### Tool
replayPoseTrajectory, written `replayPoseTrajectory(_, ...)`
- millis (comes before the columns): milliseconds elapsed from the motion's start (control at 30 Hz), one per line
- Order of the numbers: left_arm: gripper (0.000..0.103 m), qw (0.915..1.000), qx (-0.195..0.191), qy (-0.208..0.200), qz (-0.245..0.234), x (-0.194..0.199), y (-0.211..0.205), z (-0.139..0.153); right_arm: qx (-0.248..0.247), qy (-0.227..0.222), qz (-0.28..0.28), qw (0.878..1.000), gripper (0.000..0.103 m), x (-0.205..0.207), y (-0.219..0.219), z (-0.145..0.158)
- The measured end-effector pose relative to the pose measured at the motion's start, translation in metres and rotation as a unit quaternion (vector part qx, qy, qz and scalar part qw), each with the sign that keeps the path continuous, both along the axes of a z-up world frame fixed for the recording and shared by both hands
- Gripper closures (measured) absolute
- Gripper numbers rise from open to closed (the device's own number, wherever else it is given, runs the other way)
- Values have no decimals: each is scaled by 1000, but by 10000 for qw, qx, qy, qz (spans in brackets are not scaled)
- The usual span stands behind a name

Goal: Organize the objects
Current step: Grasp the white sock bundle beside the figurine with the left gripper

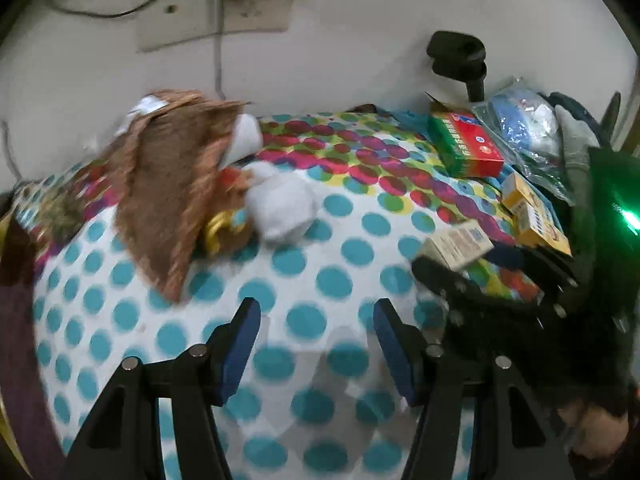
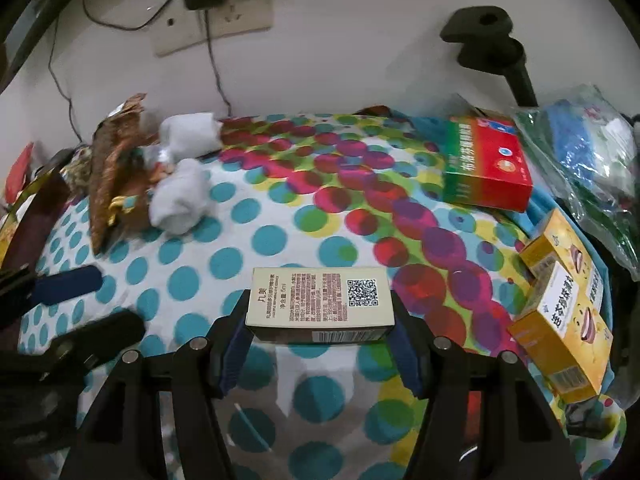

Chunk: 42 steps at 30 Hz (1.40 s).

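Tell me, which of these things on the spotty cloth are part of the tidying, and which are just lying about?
Part of the job:
- cream box, gripped by the right gripper
- red and green box
- yellow boxes
- left gripper, open and empty

Probably just lying about:
- wall socket
- black stand
- plastic bag

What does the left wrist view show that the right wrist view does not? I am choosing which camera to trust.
Only the left wrist view: the left hand-held gripper head-on, jaws open and empty, and a green light at the right edge.

Only the right wrist view: the right hand-held gripper closed on the beige box, its QR code visible, and a red packet at the far left.

Both: the dotted cloth, white socks, red-green box, yellow boxes and wall socket.
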<state>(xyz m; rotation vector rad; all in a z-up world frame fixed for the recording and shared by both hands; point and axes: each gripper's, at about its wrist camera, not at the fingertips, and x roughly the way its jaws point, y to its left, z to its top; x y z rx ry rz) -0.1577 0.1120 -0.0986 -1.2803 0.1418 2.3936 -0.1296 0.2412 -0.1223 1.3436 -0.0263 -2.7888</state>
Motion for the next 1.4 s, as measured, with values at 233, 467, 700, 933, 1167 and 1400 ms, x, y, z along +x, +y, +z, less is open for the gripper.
replayPoseTrajectory(233,42,9994,-174,18,307,-44,11,-15,-355,24,-187,9992,43,-5,17,-1)
replayPoseTrajectory(467,41,9970,-402,308,578,-68,10,-24,-510,32,-128,9986,41,-4,20,0)
replayPoseTrajectory(700,72,9954,-201,379,856,-76,-11,-23,117,-92,-99,9998,38,-7,4,-1)
replayPoseTrajectory(933,82,9957,63,362,854,-57,-20,-17,237,-144,-200,9994,27,-9,3,-3)
replayPoseTrajectory(1167,83,9965,-82,493,672,-11,-19,-4,222,-175,-275,9992,23,-9,5,-6)
replayPoseTrajectory(1400,83,9938,-272,567,922,27,-23,-5,214,-287,-127,9993,4,-11,2,-12)
